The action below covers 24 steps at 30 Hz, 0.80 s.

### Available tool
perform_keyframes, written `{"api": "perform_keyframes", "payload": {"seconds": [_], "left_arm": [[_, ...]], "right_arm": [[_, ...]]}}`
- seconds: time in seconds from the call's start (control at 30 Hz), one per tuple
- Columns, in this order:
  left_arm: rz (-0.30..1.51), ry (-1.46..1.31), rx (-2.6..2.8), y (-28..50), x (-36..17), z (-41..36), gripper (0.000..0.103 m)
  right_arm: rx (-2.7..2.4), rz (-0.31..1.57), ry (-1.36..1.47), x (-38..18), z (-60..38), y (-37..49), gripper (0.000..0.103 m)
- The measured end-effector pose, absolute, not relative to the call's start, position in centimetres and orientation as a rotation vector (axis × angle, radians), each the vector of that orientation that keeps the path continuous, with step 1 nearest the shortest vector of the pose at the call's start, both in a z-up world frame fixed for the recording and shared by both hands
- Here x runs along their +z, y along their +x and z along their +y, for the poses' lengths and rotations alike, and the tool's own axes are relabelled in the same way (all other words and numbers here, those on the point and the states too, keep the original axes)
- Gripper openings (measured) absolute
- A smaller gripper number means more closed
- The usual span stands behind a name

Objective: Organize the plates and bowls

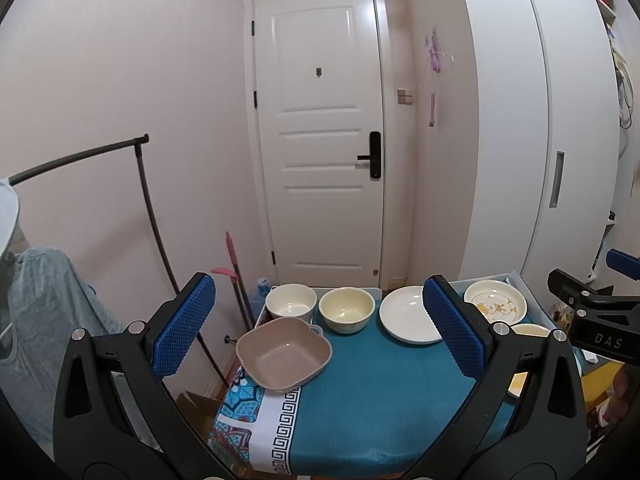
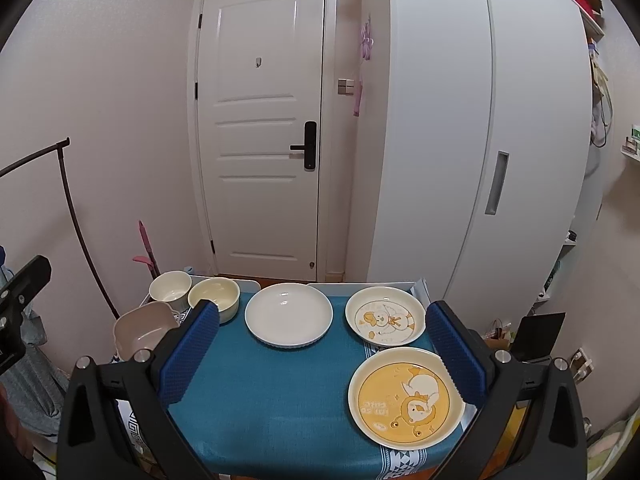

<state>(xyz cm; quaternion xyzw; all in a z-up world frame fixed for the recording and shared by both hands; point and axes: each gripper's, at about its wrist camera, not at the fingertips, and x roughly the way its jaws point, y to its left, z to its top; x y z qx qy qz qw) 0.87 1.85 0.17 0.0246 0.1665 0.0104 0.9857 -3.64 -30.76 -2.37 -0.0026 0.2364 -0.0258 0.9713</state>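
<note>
Three bowls [image 1: 345, 309] sit at the bench's [image 2: 280, 392] far left, the pink square one [image 1: 285, 354] nearest me; three plates [image 2: 289, 314] lie to their right, the yellow plate [image 2: 404, 396] closest. I see my left tool [image 1: 320, 328] and right tool [image 2: 322, 356] spread wide, holding nothing, above the blue cloth.

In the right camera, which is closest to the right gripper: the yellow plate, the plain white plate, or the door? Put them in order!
From the right gripper:
1. Yellow plate, nearest, by the right finger.
2. Plain white plate, farther back, mid-table.
3. Door, farthest, beyond the table.
</note>
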Motion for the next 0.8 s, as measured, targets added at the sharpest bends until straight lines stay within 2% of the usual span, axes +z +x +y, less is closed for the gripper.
{"api": "perform_keyframes", "payload": {"seconds": [0.43, 0.6, 0.8], "left_arm": [[0.351, 0.059, -0.104, 4.2, 1.6, -0.6, 0.103], [0.440, 0.066, -0.247, 8.9, 0.7, -3.7, 0.103], [0.620, 0.094, -0.446, 14.8, -3.6, -9.2, 0.103]], "right_arm": [[-0.060, 0.506, 0.040, -2.1, -33.6, -2.7, 0.103], [-0.131, 0.559, 0.075, -3.4, -36.7, -1.2, 0.103], [-0.214, 0.652, 0.170, -7.0, -41.7, 0.0, 0.103]]}}
